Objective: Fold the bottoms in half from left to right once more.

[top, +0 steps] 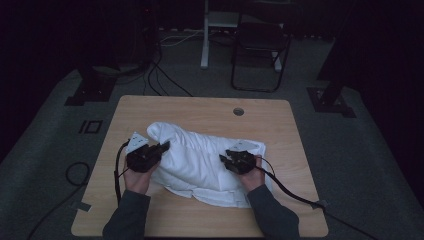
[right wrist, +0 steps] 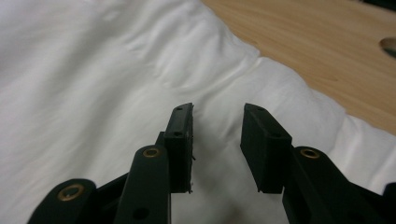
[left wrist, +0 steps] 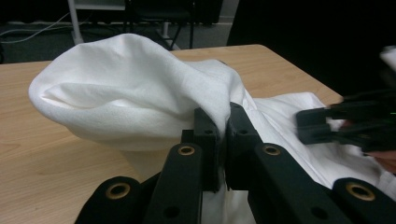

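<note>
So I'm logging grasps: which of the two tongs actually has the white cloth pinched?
The left tongs: shut on a fold of the white cloth, lifting it. The right tongs are open above it.

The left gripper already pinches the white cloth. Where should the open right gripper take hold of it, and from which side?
Judging by its pose, the right gripper hovers open over the crumpled white cloth. It is best to grip the near right edge, where the fabric lies flatter on the light wooden table, coming from the person's right, opposite the left gripper.
</note>
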Action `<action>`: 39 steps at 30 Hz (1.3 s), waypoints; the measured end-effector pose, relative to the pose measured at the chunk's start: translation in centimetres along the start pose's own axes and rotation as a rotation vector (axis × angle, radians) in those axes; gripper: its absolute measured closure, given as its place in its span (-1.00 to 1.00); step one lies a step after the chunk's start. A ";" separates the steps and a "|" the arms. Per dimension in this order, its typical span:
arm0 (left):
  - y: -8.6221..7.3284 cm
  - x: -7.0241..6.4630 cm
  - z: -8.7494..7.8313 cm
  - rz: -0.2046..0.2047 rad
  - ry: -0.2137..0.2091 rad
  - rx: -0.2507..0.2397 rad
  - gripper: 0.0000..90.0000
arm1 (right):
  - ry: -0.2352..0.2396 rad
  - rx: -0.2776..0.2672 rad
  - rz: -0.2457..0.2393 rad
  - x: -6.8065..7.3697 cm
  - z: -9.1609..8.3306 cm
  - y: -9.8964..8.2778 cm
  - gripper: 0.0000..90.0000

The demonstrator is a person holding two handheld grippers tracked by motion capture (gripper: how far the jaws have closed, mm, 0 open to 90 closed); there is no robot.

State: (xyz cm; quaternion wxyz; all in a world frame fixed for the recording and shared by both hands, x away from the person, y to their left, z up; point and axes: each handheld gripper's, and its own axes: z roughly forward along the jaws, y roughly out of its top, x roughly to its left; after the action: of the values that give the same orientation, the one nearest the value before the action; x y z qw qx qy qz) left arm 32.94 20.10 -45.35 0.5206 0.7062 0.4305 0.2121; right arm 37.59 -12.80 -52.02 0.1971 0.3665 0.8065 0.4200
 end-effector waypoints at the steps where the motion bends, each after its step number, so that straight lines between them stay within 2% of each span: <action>1: 0.0 0.0 0.1 -0.001 -0.003 0.000 0.91 | -0.017 0.038 -0.021 -0.1 1.6 0.1 0.43; 4: 0.1 0.0 0.4 -0.004 -0.010 0.004 0.91 | -0.029 0.113 -0.057 0.4 3.7 -0.1 0.46; 6: 0.1 0.0 0.7 -0.005 -0.012 0.006 0.91 | -0.040 0.131 -0.084 0.8 4.3 -0.1 0.46; 10: 0.1 0.1 0.7 -0.010 -0.016 0.004 0.91 | -0.032 0.106 -0.101 1.0 2.5 0.1 0.27; 12: 0.1 0.2 0.6 -0.006 -0.015 0.006 0.91 | 0.005 0.071 -0.108 1.2 0.9 -0.1 0.22; 14: 0.2 0.2 0.6 -0.009 -0.020 0.003 0.91 | 0.028 0.060 -0.120 1.5 -0.4 -0.6 0.24; 17: 0.4 0.0 0.6 -0.015 -0.032 -0.006 0.91 | 0.048 0.092 -0.109 1.8 -0.4 -1.4 0.31; 18: 0.6 -0.3 0.7 -0.004 -0.040 -0.013 0.91 | 0.055 0.128 -0.120 2.1 0.2 -2.0 0.30; 19: 0.8 -0.6 0.8 0.006 -0.034 -0.015 0.91 | 0.041 0.127 -0.151 2.6 1.0 -2.6 0.29; 22: 1.1 -0.8 0.9 0.019 -0.035 -0.012 0.91 | 0.068 0.140 -0.132 2.2 0.5 -2.1 0.17; 24: 1.2 -0.8 0.8 0.022 -0.034 -0.013 0.91 | 0.081 0.113 -0.122 1.9 -0.5 -2.0 0.17; 26: 1.2 -0.7 0.7 0.023 -0.034 -0.014 0.91 | 0.053 0.083 -0.092 1.4 -1.5 -2.5 0.21; 27: 1.2 -0.7 0.7 0.022 -0.034 -0.013 0.91 | 0.043 0.084 -0.083 1.2 -1.6 -2.8 0.21; 29: 1.3 -0.7 0.7 0.016 -0.043 -0.018 0.91 | 0.060 0.114 -0.062 0.8 -1.0 -3.4 0.21; 32: 1.9 -1.2 0.5 0.024 -0.045 -0.039 0.91 | 0.067 0.116 -0.048 1.3 0.3 -3.3 0.21; 36: 2.9 -1.7 0.3 0.038 -0.056 -0.064 0.91 | 0.078 0.120 -0.070 2.4 1.7 -2.3 0.23; 37: 3.5 -2.2 0.3 0.055 -0.067 -0.077 0.91 | 0.088 0.116 -0.075 2.8 2.2 -2.0 0.23; 39: 4.0 -2.8 0.5 0.075 -0.076 -0.079 0.91 | 0.122 0.094 -0.069 4.3 3.7 -1.2 0.23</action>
State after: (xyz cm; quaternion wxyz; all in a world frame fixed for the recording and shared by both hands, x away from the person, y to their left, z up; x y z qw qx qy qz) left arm 33.37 17.17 -41.50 0.5556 0.7084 0.3749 0.2212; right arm 36.64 -8.03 -55.17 0.1446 0.3211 0.8479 0.3962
